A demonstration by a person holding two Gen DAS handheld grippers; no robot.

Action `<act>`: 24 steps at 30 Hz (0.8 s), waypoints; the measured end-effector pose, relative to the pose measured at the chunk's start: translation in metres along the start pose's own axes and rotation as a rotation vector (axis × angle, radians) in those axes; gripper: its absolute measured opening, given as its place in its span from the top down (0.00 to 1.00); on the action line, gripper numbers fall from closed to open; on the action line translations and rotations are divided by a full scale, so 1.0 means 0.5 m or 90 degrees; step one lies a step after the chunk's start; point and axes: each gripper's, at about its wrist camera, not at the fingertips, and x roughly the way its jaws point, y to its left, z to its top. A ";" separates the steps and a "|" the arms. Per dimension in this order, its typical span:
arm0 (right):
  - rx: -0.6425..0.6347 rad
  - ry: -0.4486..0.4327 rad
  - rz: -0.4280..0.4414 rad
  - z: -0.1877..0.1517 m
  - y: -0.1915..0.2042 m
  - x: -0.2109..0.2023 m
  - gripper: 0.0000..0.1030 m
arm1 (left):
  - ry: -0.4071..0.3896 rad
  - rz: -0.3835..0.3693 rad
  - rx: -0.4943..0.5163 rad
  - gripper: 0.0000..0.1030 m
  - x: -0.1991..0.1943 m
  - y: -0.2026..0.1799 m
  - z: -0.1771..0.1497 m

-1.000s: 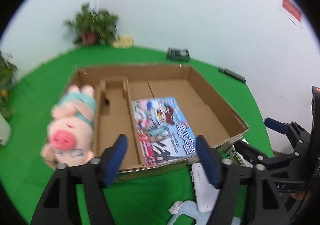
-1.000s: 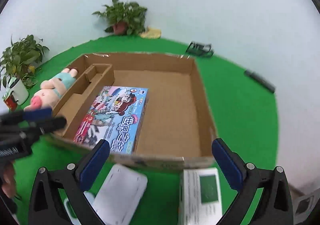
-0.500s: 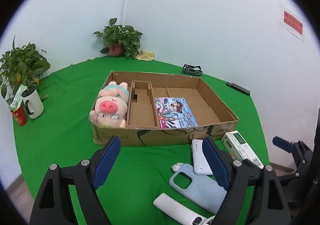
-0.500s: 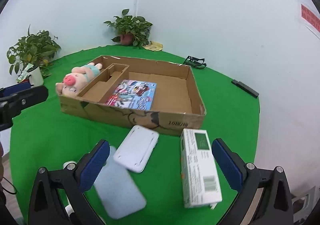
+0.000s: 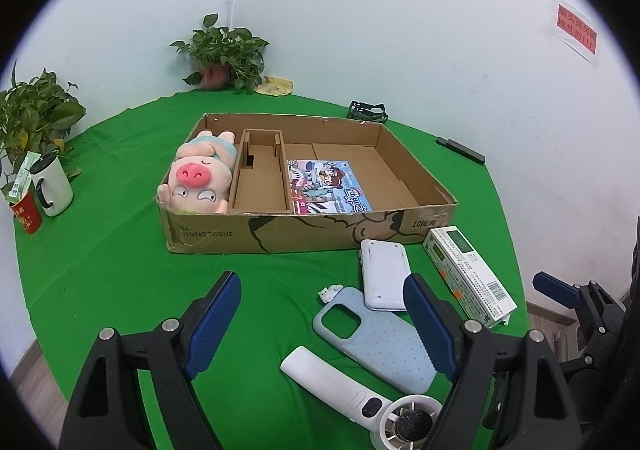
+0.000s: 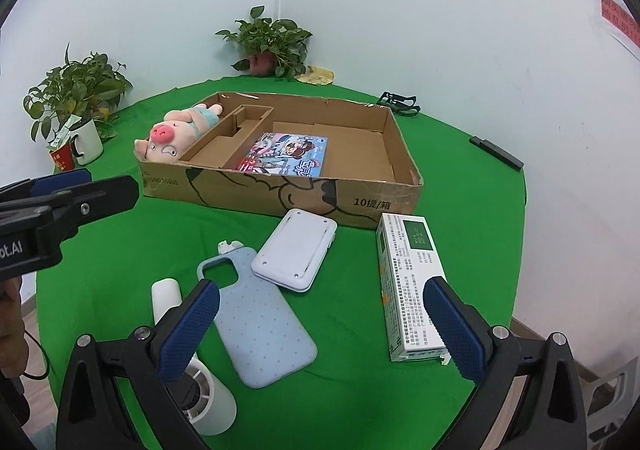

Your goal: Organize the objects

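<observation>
both sets of fingers are held wide and empty: left gripper (image 5: 322, 320), right gripper (image 6: 320, 328). pale blue dotted silicone phone case (image 6: 256, 318) lies flat on the green bench (image 6: 120, 250), at 6 o'clock of the brown cardboard box (image 6: 280, 193). judged light, floppy, slightly grippy; best pinched across its long edges.

Plenty of open room in the right half of the shallow brown cardboard box (image 6: 400, 137), past the colourful picture book (image 6: 288, 155). Left slot plugged by the pink plush pig (image 5: 200, 173); narrow middle slot bare. In front of the box, tight clutter: white flat device (image 6: 296, 254) overlapping the pale blue phone case (image 6: 260, 326), white-green carton (image 6: 412, 286) just right, white handheld fan (image 5: 352, 394) nearest. Bare green cloth (image 5: 120, 258) to the left.
</observation>
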 end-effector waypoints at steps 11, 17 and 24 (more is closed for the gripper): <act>0.005 -0.027 0.028 0.002 -0.008 -0.016 0.20 | 0.032 -0.046 -0.017 0.64 0.007 0.021 -0.009; -0.009 -0.015 0.112 -0.030 0.000 -0.014 0.00 | 0.105 -0.117 -0.071 0.23 0.035 0.045 -0.034; -0.064 0.039 0.228 -0.104 0.063 -0.001 0.00 | 0.196 -0.186 -0.113 0.23 0.083 0.052 -0.088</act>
